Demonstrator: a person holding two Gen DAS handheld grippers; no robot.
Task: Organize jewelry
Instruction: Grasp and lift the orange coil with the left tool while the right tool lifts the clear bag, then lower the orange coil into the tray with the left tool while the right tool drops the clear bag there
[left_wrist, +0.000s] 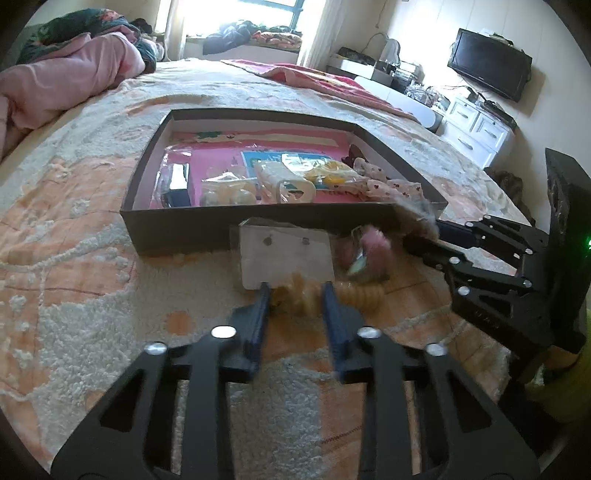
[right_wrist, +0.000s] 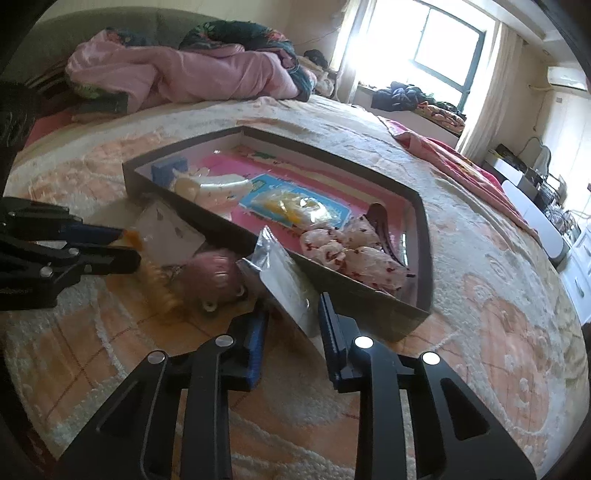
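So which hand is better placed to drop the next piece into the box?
Right: its fingers straddle a clear packet leaning on the box wall. The left gripper is lower, at the yellow coil.

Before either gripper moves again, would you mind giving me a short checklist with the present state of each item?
1. Left gripper around the yellow spiral hair tie: ok, fingers either side; firm contact cannot tell.
2. Right gripper around the clear packet: ok, fingers open on either side of it.
3. Packet's contents: cannot tell, plastic is blurred.
4. Dark box open with space inside: ok, pink floor visible at the back.
5. Pink fluffy item clear of both grippers: ok, it lies between them, untouched.
6. Grippers apart from each other: ok.
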